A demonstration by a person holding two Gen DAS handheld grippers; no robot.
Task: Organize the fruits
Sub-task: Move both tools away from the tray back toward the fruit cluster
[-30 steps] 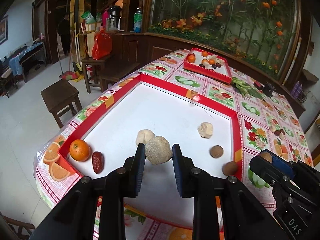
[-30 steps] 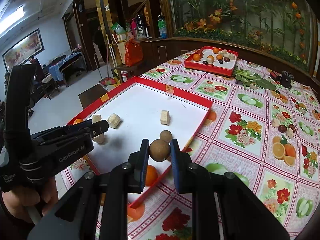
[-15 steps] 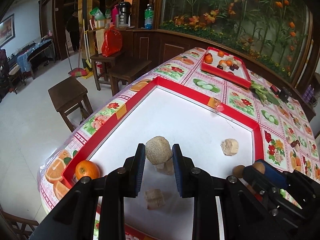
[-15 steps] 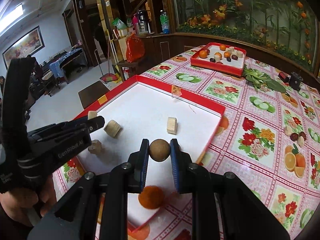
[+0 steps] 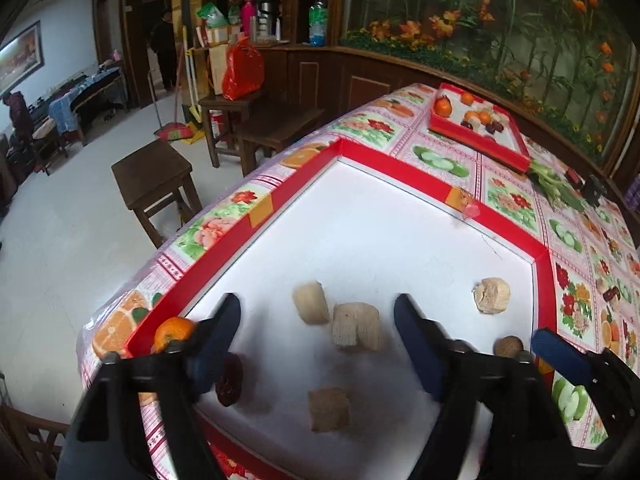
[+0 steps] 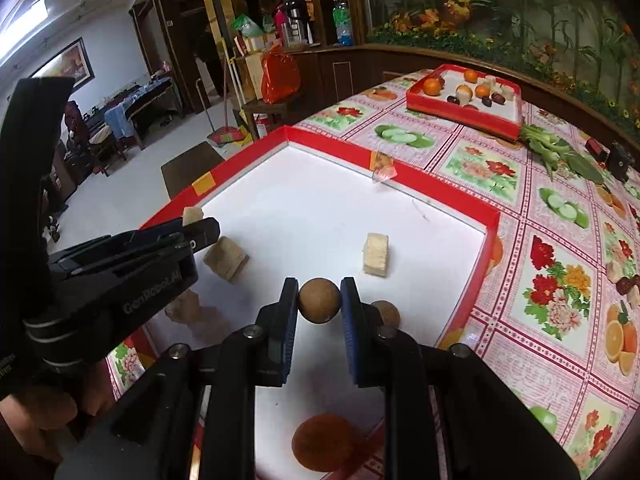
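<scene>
My left gripper (image 5: 318, 312) hangs over the near end of the white, red-rimmed tray (image 5: 400, 172), and its jaws are opening. A beige fruit chunk (image 5: 356, 326) lies on the tray floor between the fingers, touched by neither pad, with a second chunk (image 5: 310, 303) beside it. My right gripper (image 6: 320, 300) is shut on a round brown fruit (image 6: 320, 300) just above the tray (image 6: 332, 140). Another brown ball (image 6: 386, 312) sits right behind it.
Also in the tray are more beige chunks (image 5: 329, 408) (image 5: 491, 295), an orange (image 5: 172, 332) and a dark red date (image 5: 230, 378) at the near left corner. A smaller red tray (image 6: 460, 114) with several fruits stands far back. Leafy greens (image 6: 552, 152) lie beside it.
The left jaws have spread wide and let go of the beige chunk, which now rests on the tray. The right gripper has carried the brown ball further over the tray and lower.
</scene>
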